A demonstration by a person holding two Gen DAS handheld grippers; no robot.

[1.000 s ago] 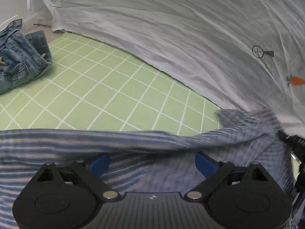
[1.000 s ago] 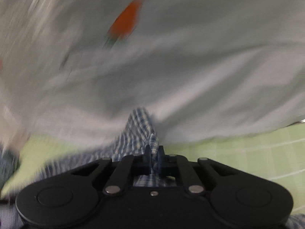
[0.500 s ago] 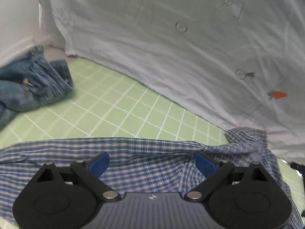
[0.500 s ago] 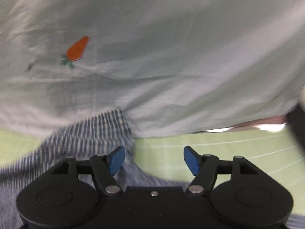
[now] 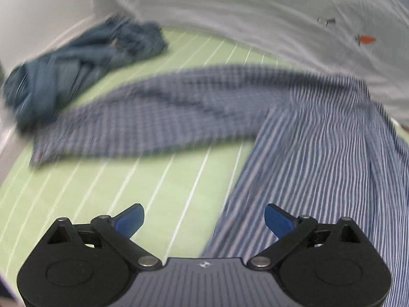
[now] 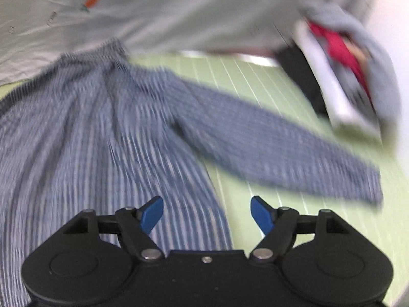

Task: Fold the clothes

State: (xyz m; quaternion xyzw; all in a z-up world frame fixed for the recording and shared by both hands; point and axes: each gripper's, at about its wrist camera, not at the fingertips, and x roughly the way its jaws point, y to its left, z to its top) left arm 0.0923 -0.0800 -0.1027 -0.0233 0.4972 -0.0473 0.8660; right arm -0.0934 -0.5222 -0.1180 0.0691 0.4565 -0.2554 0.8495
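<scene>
Now the shirt (image 5: 319, 153), blue checked, lies spread on the green mat (image 5: 158, 179), one sleeve (image 5: 153, 112) stretched out to each side. Its far edge touches a white sheet (image 5: 255, 25). Jeans (image 5: 64, 71) sit crumpled near one sleeve's end. The left gripper (image 5: 204, 220) hangs above with jaws wide, holding nothing. The right gripper (image 6: 207, 215) has just been opening its jaws, nothing between them.

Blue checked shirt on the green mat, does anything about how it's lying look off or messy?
The blue checked shirt lies spread on the green mat, sleeves out to both sides, unfolded. Its top edge seems tucked under the hanging white sheet. A crumpled pile of jeans sits beside the left sleeve. Both grippers are open and empty.
</scene>
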